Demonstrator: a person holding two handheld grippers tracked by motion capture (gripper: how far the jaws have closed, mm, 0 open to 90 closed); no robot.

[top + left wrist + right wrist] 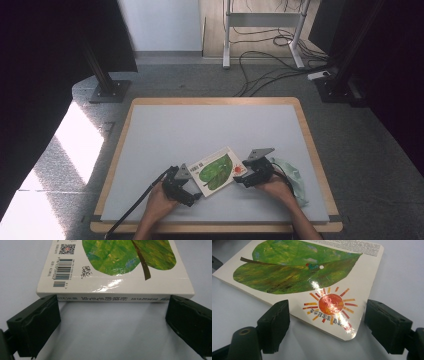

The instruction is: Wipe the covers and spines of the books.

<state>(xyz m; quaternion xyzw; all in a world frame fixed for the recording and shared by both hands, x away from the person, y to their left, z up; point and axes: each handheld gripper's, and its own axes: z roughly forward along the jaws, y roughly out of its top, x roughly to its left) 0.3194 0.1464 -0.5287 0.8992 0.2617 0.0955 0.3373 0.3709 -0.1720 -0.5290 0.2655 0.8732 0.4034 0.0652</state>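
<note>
Left gripper: jaws spread wide, pads clear, lined up on the book's spine edge, nothing clamped. Right gripper: jaws apart, straddling the book's sun-printed corner, not pinching it. Book lies flat, closed, back cover up, on the grey table mat, near-centre between both grippers. Green cloth just right of the right hand.

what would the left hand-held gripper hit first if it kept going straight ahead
Probably the spine of the white board book with the green leaf cover; the left hand-held gripper stands open, its jaws flanking that edge, seemingly just short of it.
</note>
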